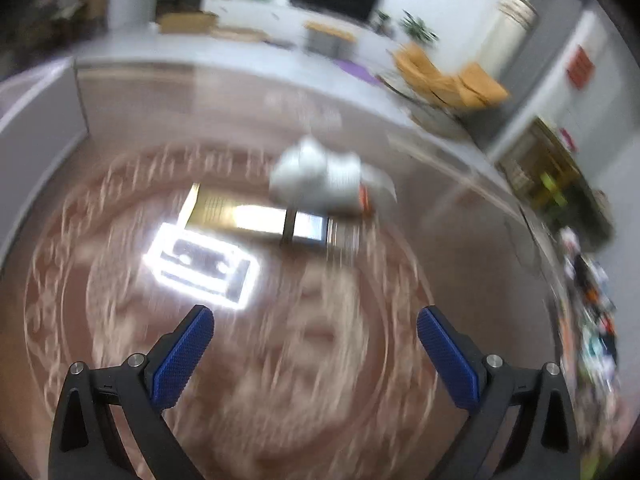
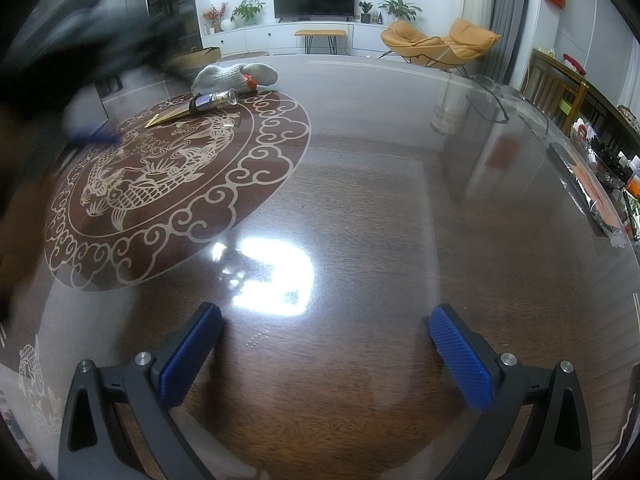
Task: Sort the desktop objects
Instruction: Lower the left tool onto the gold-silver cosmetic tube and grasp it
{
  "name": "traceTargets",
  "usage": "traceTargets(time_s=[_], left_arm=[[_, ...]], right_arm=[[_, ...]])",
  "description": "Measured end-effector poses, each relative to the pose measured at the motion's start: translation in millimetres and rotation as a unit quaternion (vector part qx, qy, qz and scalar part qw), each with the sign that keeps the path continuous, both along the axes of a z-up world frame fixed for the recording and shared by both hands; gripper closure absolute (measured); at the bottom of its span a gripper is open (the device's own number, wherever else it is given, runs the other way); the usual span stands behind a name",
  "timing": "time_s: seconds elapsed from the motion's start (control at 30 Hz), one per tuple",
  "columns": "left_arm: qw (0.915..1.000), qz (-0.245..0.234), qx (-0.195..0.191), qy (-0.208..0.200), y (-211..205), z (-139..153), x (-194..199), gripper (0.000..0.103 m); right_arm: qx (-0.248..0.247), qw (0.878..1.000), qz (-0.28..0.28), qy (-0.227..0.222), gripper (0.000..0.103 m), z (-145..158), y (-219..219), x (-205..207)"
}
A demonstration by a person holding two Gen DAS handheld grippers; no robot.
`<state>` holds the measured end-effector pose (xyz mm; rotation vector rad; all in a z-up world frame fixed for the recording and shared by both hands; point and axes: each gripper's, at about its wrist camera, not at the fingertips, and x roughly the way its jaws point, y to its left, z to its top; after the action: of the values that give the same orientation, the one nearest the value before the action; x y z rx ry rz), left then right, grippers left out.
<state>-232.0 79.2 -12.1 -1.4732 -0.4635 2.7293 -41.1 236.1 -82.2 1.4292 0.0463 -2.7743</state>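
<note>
The left gripper (image 1: 316,322), jaws apart, hovers near the grey sock (image 1: 316,178) and what looks like a bottle (image 1: 308,227), likely lining up a grasp. The right gripper (image 2: 326,322), jaws apart, holds nothing over bare table (image 2: 380,208)

A dark wooden table (image 2: 360,208) under a glossy sheet carries a round brown mat (image 2: 168,184) with pale dragon and cloud patterns. On the mat's far edge lie a grey knitted glove (image 2: 224,76), a small bottle (image 2: 214,100) on its side touching it, and a flat gold box (image 2: 170,115) beside the bottle. Packets (image 2: 600,196) line the table's right edge.
</note>
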Motion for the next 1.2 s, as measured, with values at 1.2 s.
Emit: traceTargets(time_s=[1.2], left_arm=[[0.9879,0.077,-0.134,-0.017,-16.6,-52.6,-52.4,0.000]], right_arm=[[0.000,1.000,0.000,0.000,0.000,0.0,0.0,-0.2]])
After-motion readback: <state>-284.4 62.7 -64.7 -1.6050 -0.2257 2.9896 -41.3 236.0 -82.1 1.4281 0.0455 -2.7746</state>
